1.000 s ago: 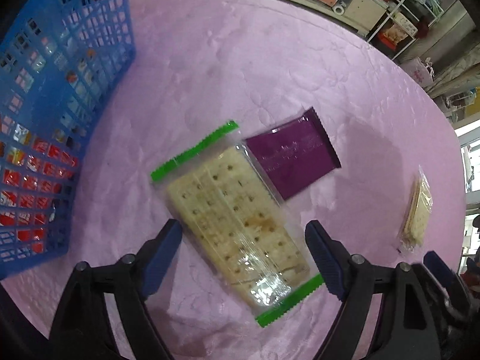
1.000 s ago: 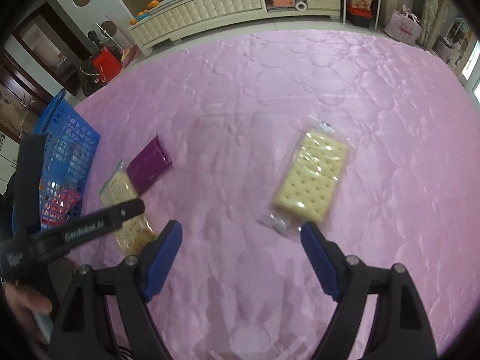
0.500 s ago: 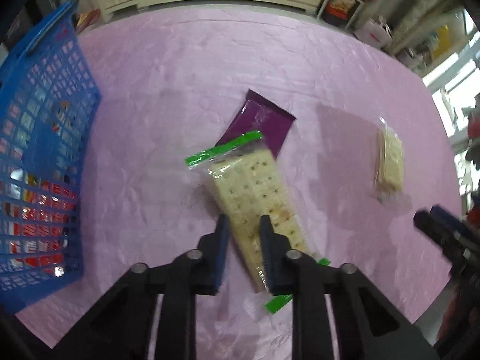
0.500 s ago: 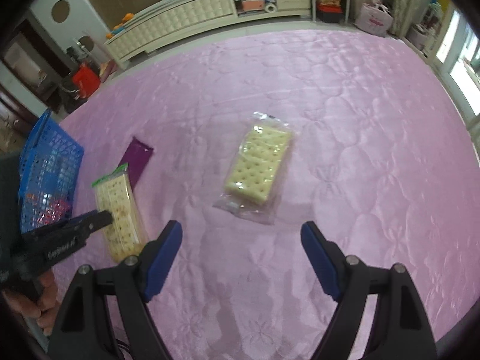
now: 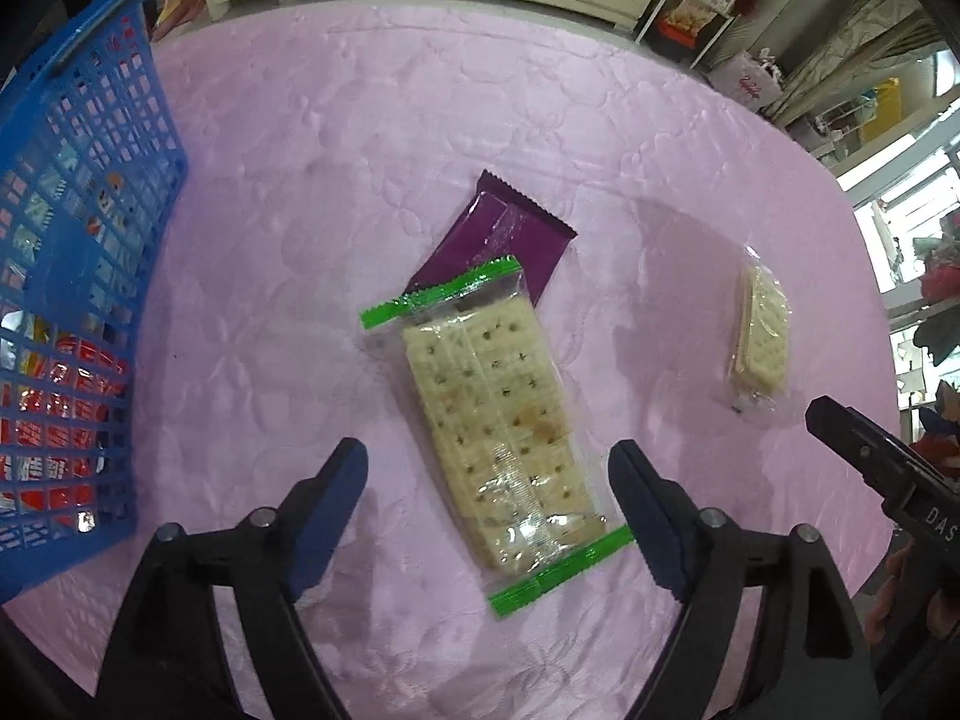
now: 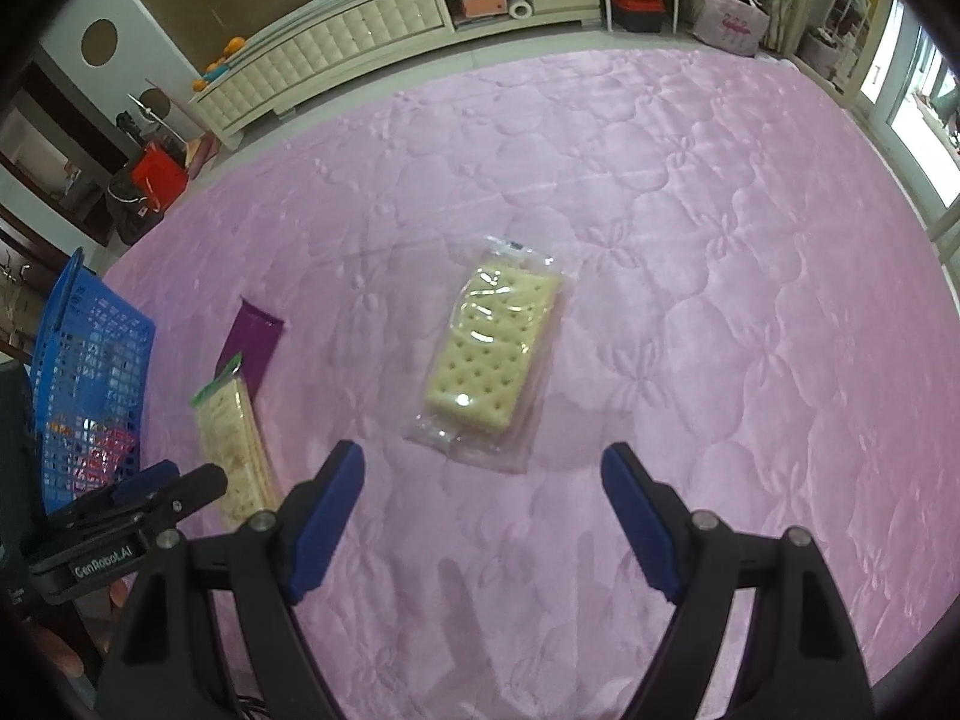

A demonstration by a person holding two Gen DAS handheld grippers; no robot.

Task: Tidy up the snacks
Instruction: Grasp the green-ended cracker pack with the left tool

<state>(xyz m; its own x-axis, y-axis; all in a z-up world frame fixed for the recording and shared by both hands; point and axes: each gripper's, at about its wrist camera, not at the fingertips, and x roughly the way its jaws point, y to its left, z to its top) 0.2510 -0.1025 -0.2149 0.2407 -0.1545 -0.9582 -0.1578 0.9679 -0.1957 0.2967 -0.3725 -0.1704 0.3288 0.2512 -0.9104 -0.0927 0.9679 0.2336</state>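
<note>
Broadly, a pink quilt [image 6: 660, 240] carries a blue basket [image 5: 90, 192] at left; left gripper [image 5: 489, 501], jaws opening, straddles a green-edged cracker pack [image 5: 492, 414] overlapping a purple packet [image 5: 510, 234]; right gripper [image 6: 483, 495] gapes empty near a clear cracker pack [image 6: 489, 354]

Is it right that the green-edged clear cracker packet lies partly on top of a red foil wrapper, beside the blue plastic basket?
Not quite: the foil wrapper is purple, not red. The left wrist view shows the green-edged clear cracker packet overlapping it, with the blue plastic basket off to the side.
</note>
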